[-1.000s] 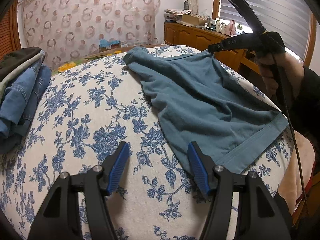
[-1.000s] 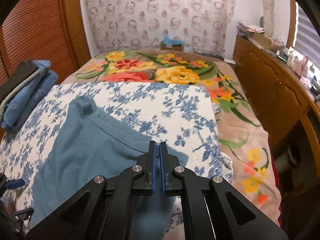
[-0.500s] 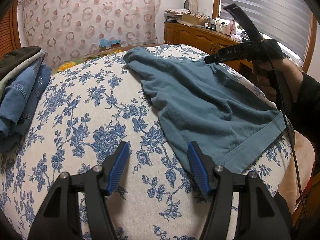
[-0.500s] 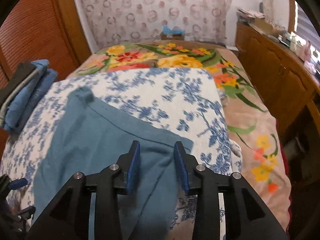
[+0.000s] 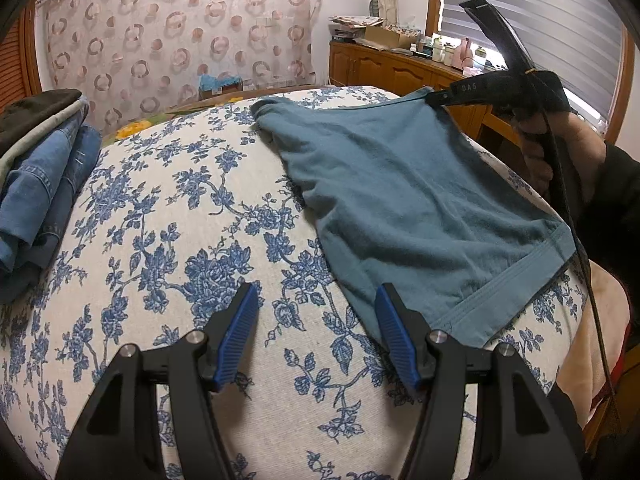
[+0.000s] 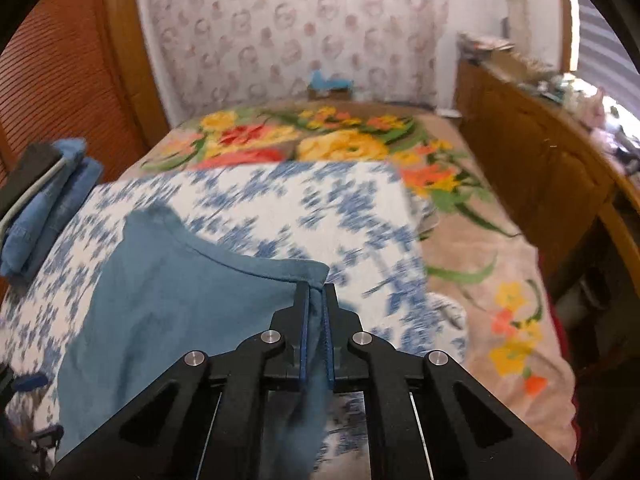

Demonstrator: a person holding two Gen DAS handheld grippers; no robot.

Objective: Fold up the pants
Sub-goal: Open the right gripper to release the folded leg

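My right hand-held gripper (image 6: 316, 292): jaws have just closed, pinching a corner of the teal pants (image 6: 168, 300) at lower centre of the right wrist view. My left hand-held gripper (image 5: 314, 308): jaws apart, nothing between them, hovering beside the pants' hem at bottom centre of its view. Pants: spread on the blue-flowered bed cover (image 5: 168, 248). Folded jeans (image 5: 36, 184): stacked at left edge.

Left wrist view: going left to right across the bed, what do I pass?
Stack of folded jeans → bare floral sheet → teal pants → right tool clamped on their far corner, and the hand holding it.
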